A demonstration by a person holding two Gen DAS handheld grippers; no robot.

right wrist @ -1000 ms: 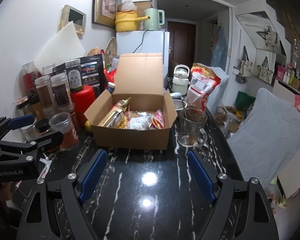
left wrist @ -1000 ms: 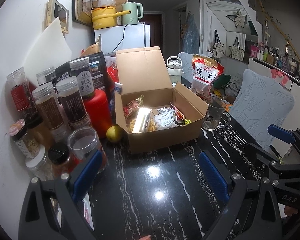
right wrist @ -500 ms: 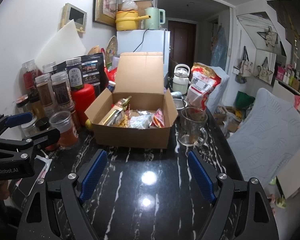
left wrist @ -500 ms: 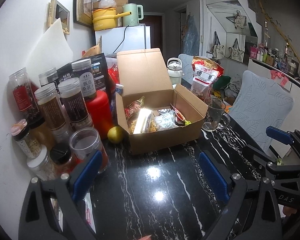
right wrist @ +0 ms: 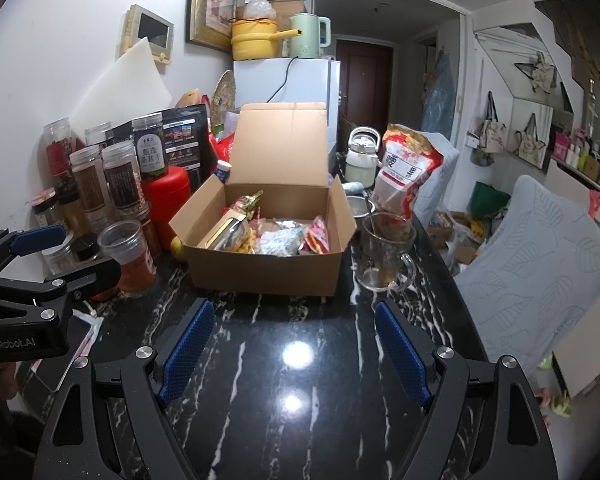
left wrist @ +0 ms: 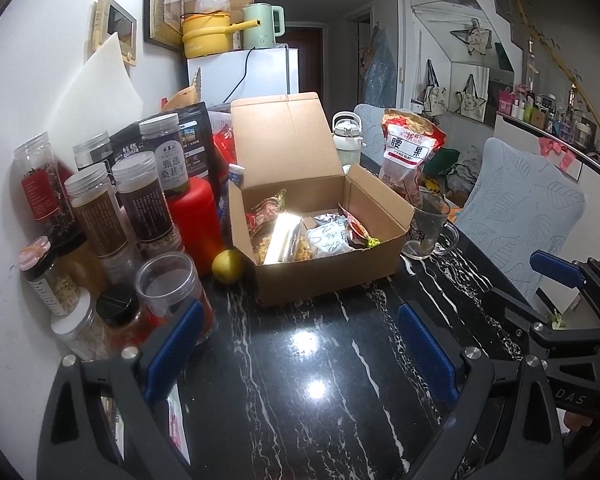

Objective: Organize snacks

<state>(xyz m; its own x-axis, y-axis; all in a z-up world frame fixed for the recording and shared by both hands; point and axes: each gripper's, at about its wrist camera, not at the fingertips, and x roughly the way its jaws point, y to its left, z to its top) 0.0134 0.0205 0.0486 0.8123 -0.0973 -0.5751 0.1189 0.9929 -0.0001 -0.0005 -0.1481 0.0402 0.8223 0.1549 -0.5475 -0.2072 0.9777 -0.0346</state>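
An open cardboard box [left wrist: 328, 276] [right wrist: 260, 274] stands on the black marble table, lid up, with several snack packets inside, among them a silver packet [left wrist: 284, 236] and a white one [left wrist: 328, 236]. A red bag of nuts [left wrist: 410, 152] [right wrist: 404, 168] stands upright behind the box's right corner. My left gripper [left wrist: 300, 346] hovers over the bare tabletop in front of the box, open and holding nothing. My right gripper [right wrist: 296, 346] is likewise open and empty, short of the box. Each gripper shows at the edge of the other's view: the right gripper's blue fingertip [left wrist: 556, 268], the left gripper's blue fingertip [right wrist: 38, 238].
Several tall jars [left wrist: 140, 200] [right wrist: 116, 176], a red canister [left wrist: 196, 216] and a lemon [left wrist: 227, 266] crowd the table left of the box, against the wall. A glass mug [left wrist: 428, 228] [right wrist: 384, 252] sits right of the box. A chair with a pale-blue cushion [right wrist: 540, 260] stands past the table's right edge.
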